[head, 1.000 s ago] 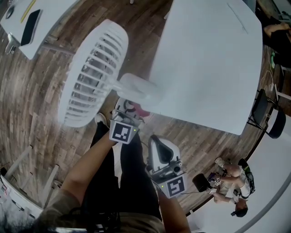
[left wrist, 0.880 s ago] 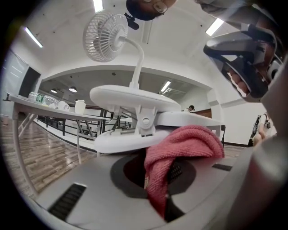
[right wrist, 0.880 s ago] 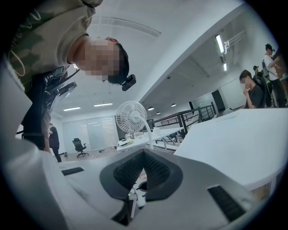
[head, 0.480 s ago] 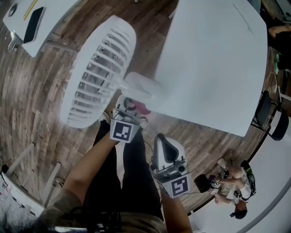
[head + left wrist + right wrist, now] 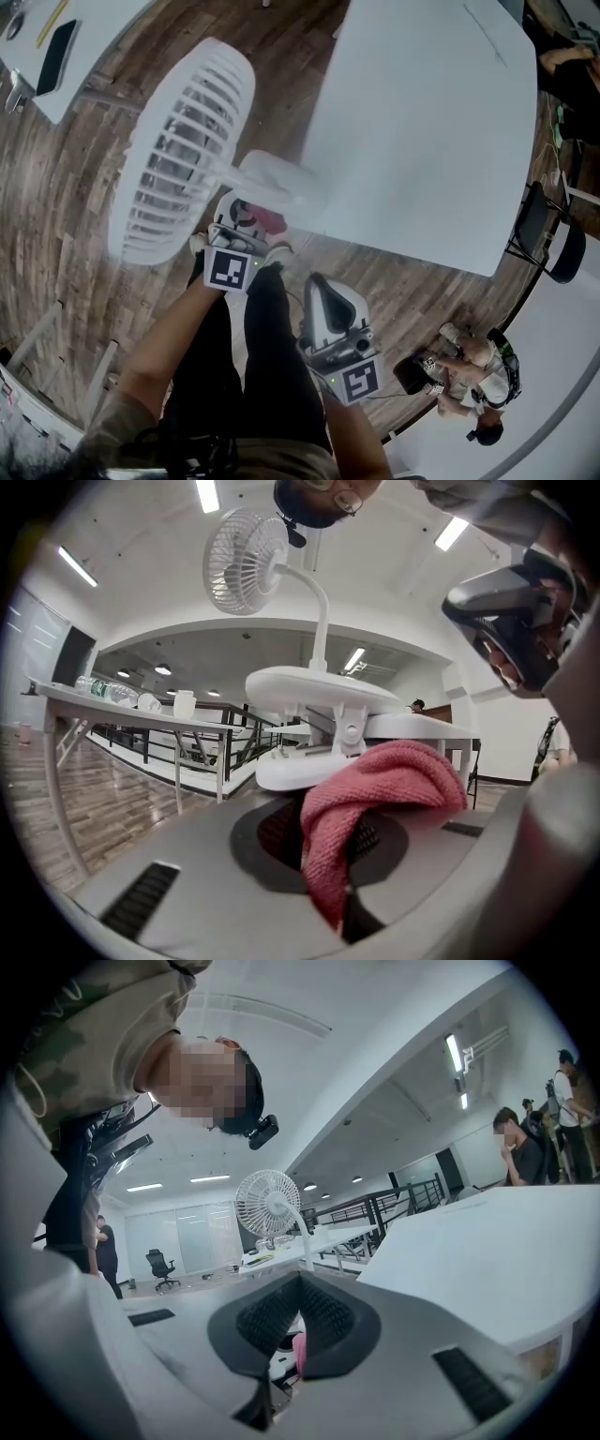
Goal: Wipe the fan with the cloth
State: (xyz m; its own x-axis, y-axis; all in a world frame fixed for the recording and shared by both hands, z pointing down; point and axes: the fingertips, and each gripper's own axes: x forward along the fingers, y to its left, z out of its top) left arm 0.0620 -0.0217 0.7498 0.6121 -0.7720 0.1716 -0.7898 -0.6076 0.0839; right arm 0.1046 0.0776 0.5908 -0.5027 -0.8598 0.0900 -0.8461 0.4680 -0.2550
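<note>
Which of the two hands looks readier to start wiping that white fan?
Left. The left tongs pinch the pink cloth right by the fan; the right tongs are shut, empty and farther back.

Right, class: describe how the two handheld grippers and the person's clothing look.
The left gripper and right gripper have smooth light-grey shells with dark ribbed pads inside the jaws. Each carries a white cube printed with black square markers. The person wears a short olive sleeve and black trousers.
</note>
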